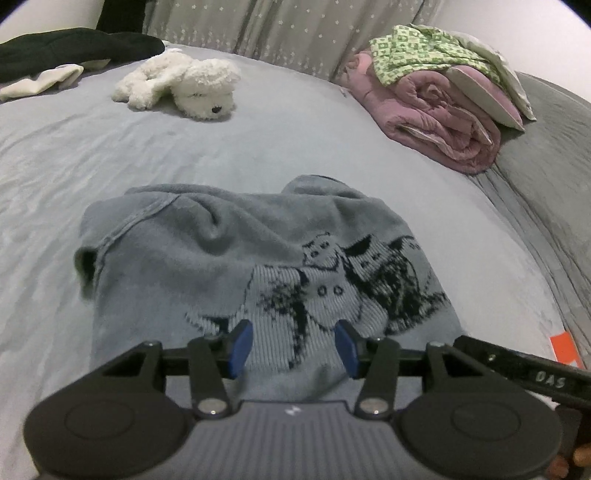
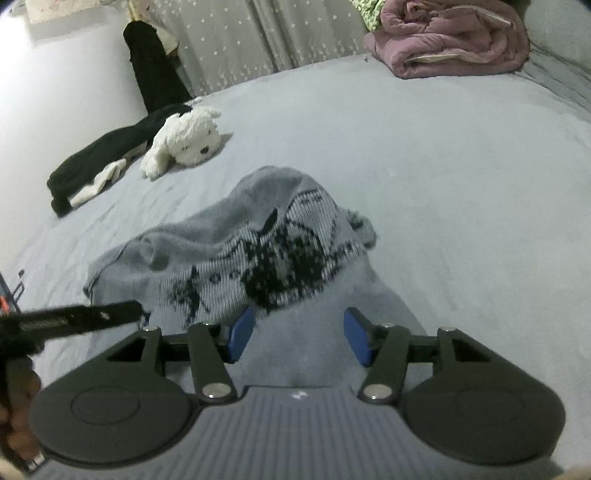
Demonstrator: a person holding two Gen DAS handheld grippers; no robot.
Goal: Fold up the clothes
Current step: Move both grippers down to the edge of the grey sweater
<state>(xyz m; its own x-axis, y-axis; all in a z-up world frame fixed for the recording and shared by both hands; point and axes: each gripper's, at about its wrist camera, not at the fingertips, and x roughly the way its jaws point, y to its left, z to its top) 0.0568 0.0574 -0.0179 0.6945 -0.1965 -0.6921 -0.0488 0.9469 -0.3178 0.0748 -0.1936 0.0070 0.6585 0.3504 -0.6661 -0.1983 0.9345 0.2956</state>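
Note:
A blue-grey knitted sweater (image 1: 207, 266) with a black animal pattern lies bunched on the bed, partly doubled over itself. My left gripper (image 1: 293, 345) hovers over its near hem. It is open, with its blue pads (image 1: 240, 349) apart and cloth showing between them, unpinched. In the right wrist view the same sweater (image 2: 258, 251) has its patterned part folded back over plain cloth. My right gripper (image 2: 299, 338) is open at the near edge; its left pad (image 2: 242, 336) sits by the folded patterned edge, and nothing is clamped.
The grey-blue bed sheet (image 1: 92, 155) stretches all around. A white plush dog (image 1: 192, 86), a black garment (image 1: 74, 48) and a white sock (image 1: 40, 79) lie far left. A rolled pink quilt (image 1: 439, 110) under green patterned cloth (image 1: 417, 51) sits far right. A curtain (image 1: 277, 26) hangs behind.

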